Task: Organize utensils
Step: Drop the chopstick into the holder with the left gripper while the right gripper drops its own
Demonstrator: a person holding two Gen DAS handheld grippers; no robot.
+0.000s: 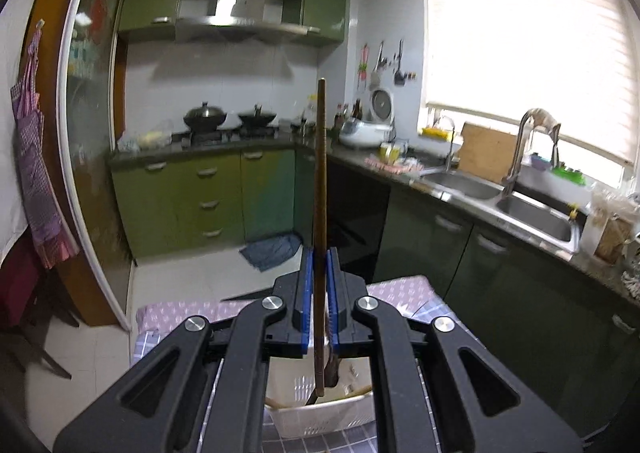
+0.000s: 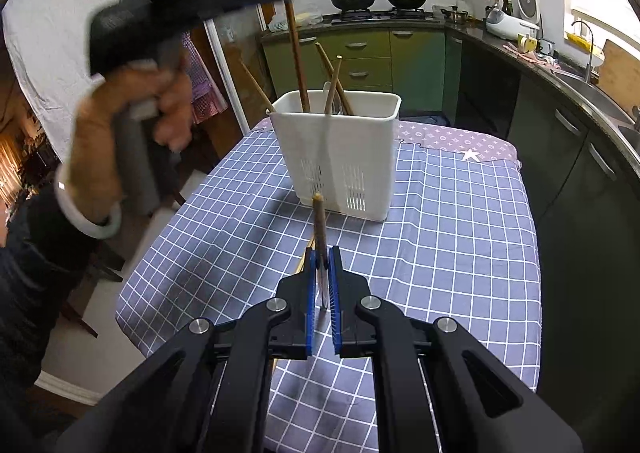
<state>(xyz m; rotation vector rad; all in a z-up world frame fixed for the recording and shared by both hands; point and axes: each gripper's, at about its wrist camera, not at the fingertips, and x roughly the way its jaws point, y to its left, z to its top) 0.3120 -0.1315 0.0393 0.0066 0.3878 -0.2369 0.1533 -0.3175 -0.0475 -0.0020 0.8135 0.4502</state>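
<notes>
Utensils are sitting clamped in both grippers: right gripper, jaws nearly shut, is pinching a short brown-handled utensil w/ its handle poking fwd over the checked tablecloth. Beyond, left gripper is squeezing a long wooden stick upright btwn its jaws, lower end reaching into the white holder.

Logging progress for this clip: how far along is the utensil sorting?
Done: several wooden sticks stand in the white caddy. In hand: the left gripper holds a long chopstick over it; the right gripper clamps another utensil. Left: dropping both in.
</notes>
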